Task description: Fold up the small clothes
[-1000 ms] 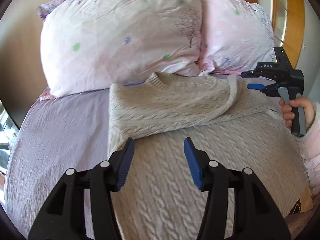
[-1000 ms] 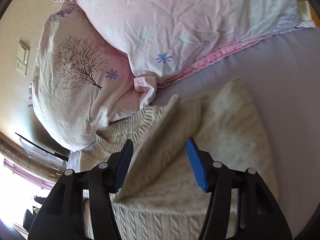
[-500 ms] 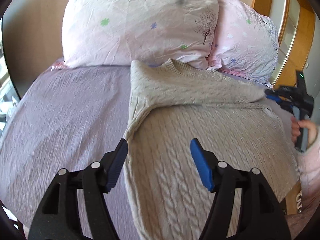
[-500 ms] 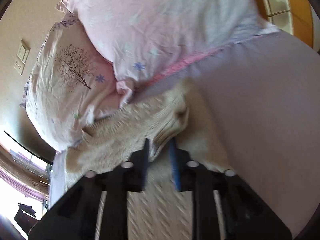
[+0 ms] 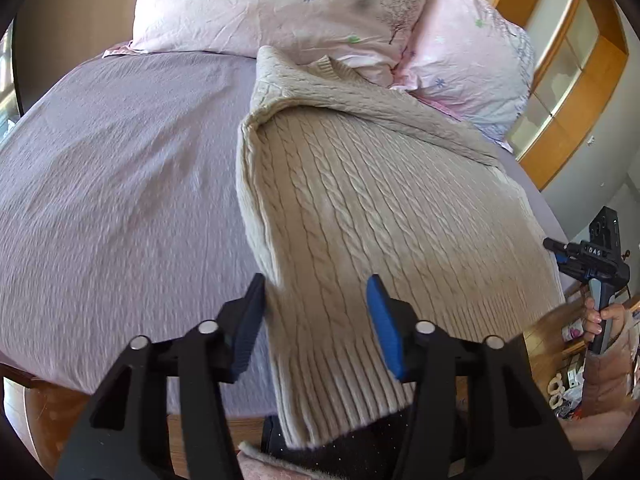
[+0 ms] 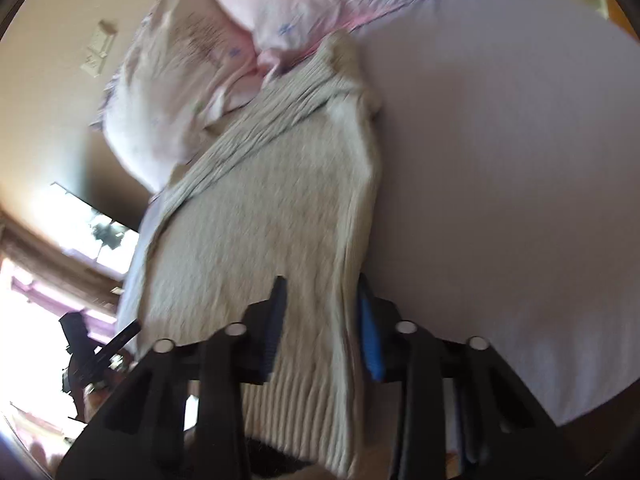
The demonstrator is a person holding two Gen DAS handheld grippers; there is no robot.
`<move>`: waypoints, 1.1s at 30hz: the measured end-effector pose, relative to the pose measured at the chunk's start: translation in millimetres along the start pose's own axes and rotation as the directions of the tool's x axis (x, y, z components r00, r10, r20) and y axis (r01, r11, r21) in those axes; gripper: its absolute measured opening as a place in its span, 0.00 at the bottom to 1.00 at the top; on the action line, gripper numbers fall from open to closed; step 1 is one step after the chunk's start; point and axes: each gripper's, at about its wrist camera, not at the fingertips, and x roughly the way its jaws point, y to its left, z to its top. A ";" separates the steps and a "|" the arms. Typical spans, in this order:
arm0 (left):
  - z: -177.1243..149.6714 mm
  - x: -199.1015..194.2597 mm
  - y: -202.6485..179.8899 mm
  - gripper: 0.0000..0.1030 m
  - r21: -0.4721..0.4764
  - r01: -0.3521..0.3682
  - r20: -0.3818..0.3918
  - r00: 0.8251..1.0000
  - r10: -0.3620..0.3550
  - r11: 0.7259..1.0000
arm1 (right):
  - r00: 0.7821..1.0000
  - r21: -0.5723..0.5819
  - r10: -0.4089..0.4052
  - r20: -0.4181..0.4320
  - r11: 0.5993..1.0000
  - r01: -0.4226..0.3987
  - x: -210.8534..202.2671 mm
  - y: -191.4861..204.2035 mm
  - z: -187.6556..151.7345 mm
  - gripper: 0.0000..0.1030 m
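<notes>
Sweater [image 5: 384, 216] is lying on bed [image 5: 120, 184], hem overhanging; left claw [image 5: 316, 320] is hovering released, right claw [image 6: 320, 324] is straddling its edge, unclenched.

one sweater [image 5: 392, 208], two pillows [image 5: 280, 4], two tools [image 5: 316, 320]

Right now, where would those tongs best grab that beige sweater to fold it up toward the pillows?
Probably the ribbed hem of the sweater, one near corner each. That edge hangs off the bed, so fingers can close around it from the foot end. Both the left tongs and the right tongs stand open astride those corners; the sleeves look folded in.
</notes>
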 end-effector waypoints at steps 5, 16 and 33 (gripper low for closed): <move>-16.9 -8.3 1.2 0.11 -0.035 0.063 -0.026 0.998 -0.064 0.997 | 0.983 -0.035 0.165 -0.074 0.985 -0.168 -3.1 1.5 -35.4 0.09; 115.0 -6.6 39.7 0.07 -0.193 0.191 0.136 0.977 -0.167 0.962 | 0.864 0.022 0.405 0.300 0.902 -0.431 -31.5 11.9 79.4 0.08; 293.6 160.3 90.5 0.11 -0.368 0.068 0.049 0.997 -0.053 0.927 | 0.930 0.556 0.126 0.346 0.770 -0.312 134.6 -73.8 239.4 0.15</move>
